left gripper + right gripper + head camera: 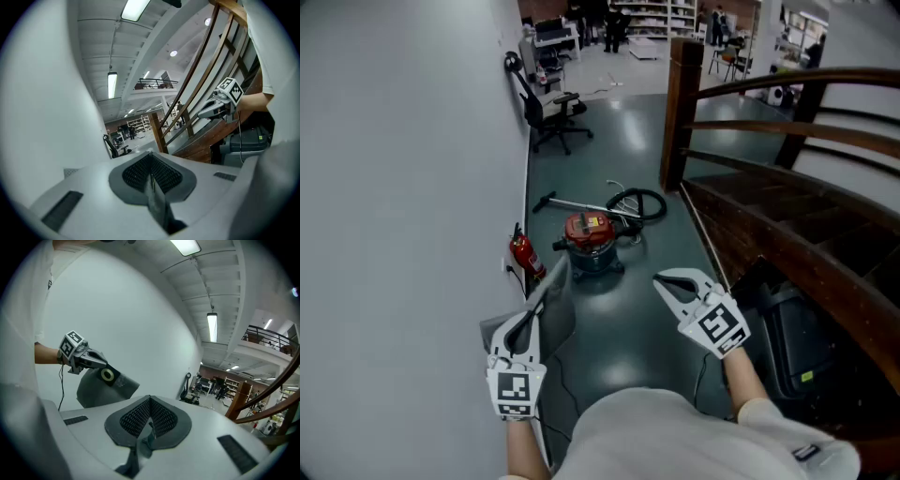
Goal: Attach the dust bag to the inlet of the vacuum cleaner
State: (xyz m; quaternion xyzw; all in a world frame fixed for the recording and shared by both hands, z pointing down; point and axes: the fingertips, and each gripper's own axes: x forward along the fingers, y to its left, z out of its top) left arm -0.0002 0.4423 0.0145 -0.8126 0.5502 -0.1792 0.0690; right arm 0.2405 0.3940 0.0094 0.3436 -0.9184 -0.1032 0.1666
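1. Dust bag (561,319): grey, with a dark collar and a pale ring (108,375). It hangs in the air near the wall. The left gripper (539,305) has its jaws clamped on the thin collar edge.
2. Right gripper (664,279): jaws fully together, nothing between them, held apart from the bag.
3. Black box (797,347) under the wooden stair rail (787,253): small yellow-green sticker, print too small to read.
4. Red fire extinguisher (525,255) against the wall.
5. Vacuum cleaner (591,242): red top, on the floor, well apart from the bag. Yellow label on the lid, unreadable. Black hose (637,202) coiled just behind it.
6. Office chair (551,111) farther along the wall.
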